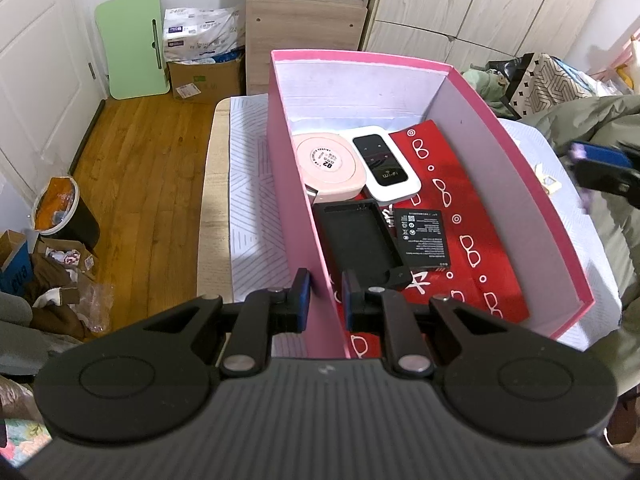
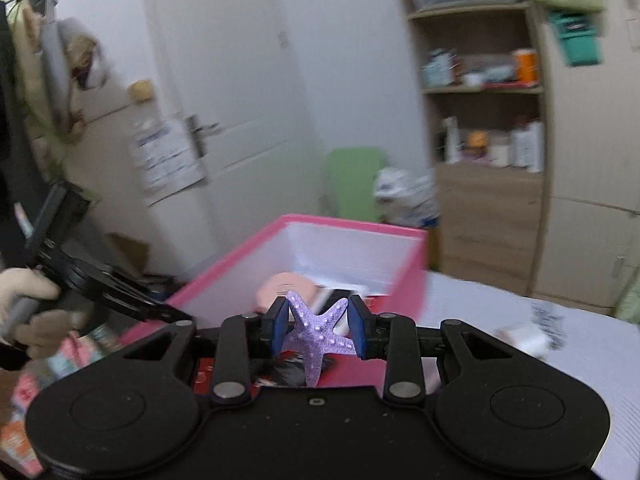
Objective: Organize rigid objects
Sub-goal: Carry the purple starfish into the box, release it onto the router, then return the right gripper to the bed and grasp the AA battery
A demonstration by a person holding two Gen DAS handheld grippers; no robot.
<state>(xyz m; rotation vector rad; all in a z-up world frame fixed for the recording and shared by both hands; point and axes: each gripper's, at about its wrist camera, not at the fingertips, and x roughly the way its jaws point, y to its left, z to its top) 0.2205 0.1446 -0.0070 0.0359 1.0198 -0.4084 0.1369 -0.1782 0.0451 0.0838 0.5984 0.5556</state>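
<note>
A lived-in room of a home is shown, most likely a bedroom. A wooden plank floor [image 1: 148, 168] is seen, with a white panelled door [image 2: 224, 92] and tall wardrobe doors [image 1: 500, 4] in light wood. Jars and bottles are kept on an open shelf unit [image 2: 484, 88]. A full waste bin [image 1: 64, 212], cardboard boxes [image 1: 208, 76] and a folded green table [image 1: 130, 46] are placed along the walls.

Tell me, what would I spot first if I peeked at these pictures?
Probably the big pink box on the table, with a white Wi-Fi gadget and a round pink case inside it. Then the purple starfish, pinched in the right tool just in front of the box.
</note>
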